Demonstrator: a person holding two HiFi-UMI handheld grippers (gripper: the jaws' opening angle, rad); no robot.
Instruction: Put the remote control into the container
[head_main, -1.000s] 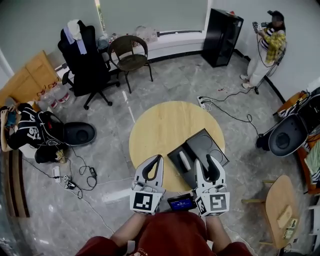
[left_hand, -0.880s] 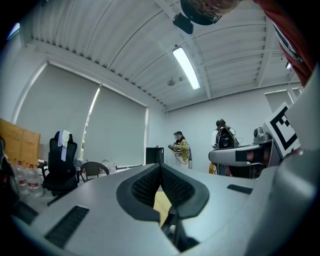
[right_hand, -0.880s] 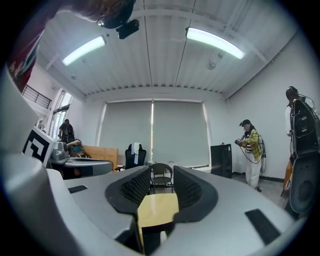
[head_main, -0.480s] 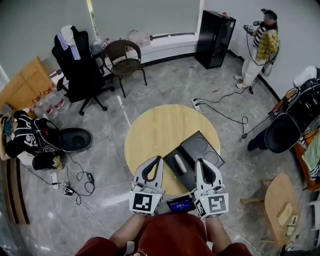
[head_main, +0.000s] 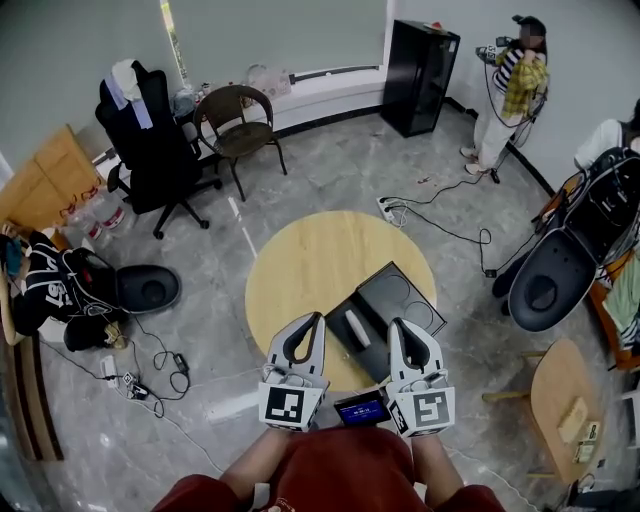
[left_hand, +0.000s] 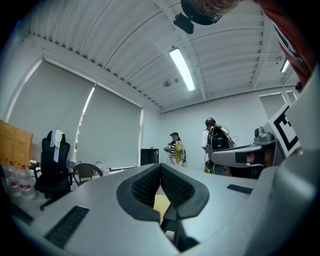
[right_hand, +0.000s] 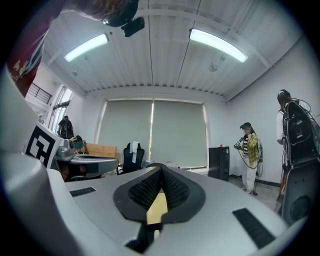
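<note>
We hold both grippers over the near edge of the round pale wooden table (head_main: 300, 260). On it sits the open black rectangular container (head_main: 372, 346). Our left gripper (head_main: 319, 317) has its jaws pressed together on nothing. The jaws of our right gripper (head_main: 393, 323) have just been closing and now meet, empty. The slim white remote control (head_main: 357, 328) lies inside the container, between the two grippers' tips.

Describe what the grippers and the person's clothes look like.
The left gripper and right gripper have light grey shells tapering to the tips, with black ribbed pads inside. Each carries a white cube with black square markers. The person wears dark red clothes. The right jaws have just closed on nothing.
</note>
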